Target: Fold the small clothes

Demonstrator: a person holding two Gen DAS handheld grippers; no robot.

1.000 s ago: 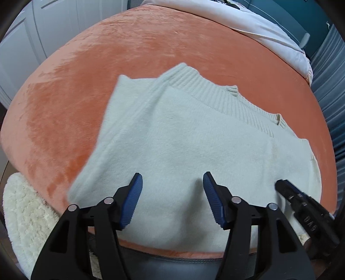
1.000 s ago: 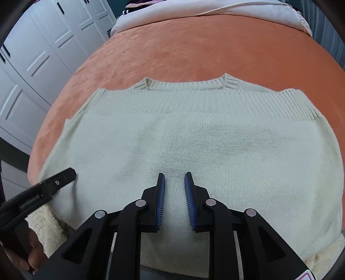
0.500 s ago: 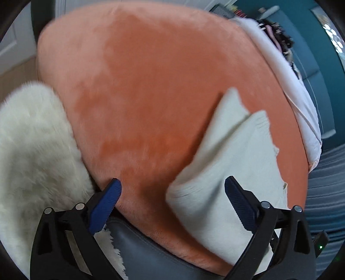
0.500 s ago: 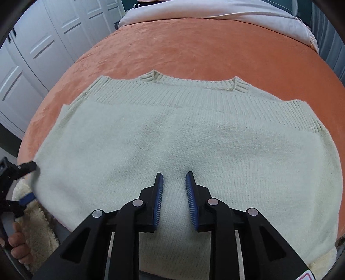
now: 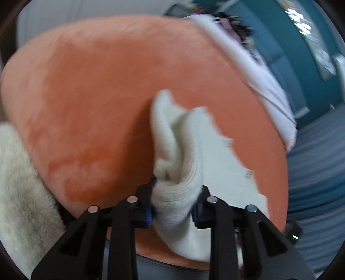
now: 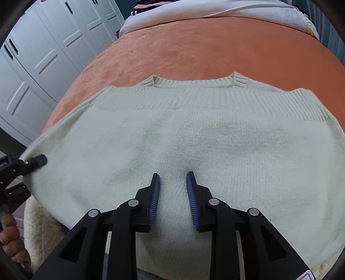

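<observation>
an orange bed (image 6: 215, 49) filled both views, its plush cover wide and bare beyond the clothing. white wardrobe doors (image 6: 43, 56) stood to its left in the right wrist view, and a white duvet (image 6: 215, 10) lay bunched along the far end of the bed. a teal wall (image 5: 301, 32) showed past the bed in the left wrist view, which was blurred. a fluffy cream rug (image 5: 19, 193) lay below the near edge of the bed. the cream knitted sweater (image 6: 194, 140) lay spread flat on the near part of the bed, its ribbed band and neck toward the far side, its near edge hanging just over the bed's edge. the right gripper (image 6: 173, 183) hovered at the middle of the sweater's near half, its blue pads slightly apart with knit showing between them, gripping nothing. the left gripper (image 5: 174, 193) was pressed onto the sweater's left near corner, a thick wad of knit bunched between its pads and lifted into folds off the bed. in the right wrist view that gripper showed at the left edge, one finger tip (image 6: 39, 160) lying on the sweater's corner, with the person's hand (image 6: 9, 239) below it.
</observation>
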